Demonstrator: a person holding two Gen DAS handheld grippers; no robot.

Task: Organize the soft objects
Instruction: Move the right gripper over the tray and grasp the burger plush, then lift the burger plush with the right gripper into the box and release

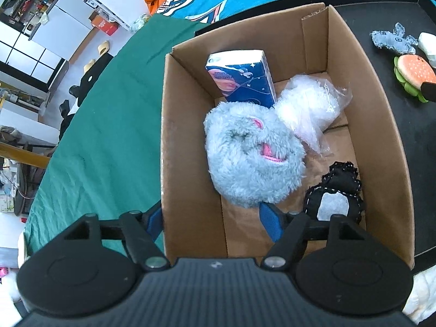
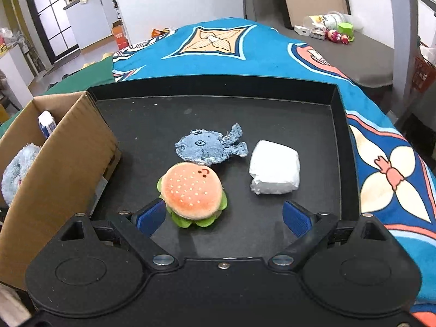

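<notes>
my left gripper [image 1: 214, 219] hangs released, straddling the brown cardboard box [image 1: 190, 136] wall. my right gripper [image 2: 223, 218] gapes empty; the round plush hamburger toy [image 2: 192, 194] sits at eleven o'clock.

Left gripper [image 1: 212, 218] angled steeply downward, jaws parted and gripping nothing; right gripper [image 2: 223, 216] likewise tilted down, jaws spread wide, empty.

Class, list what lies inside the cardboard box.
Inside the cardboard box: a fluffy blue plush, a blue tissue pack, a clear plastic bag and a black stitched toy. Whatever lies beneath the plush is hidden.
</notes>
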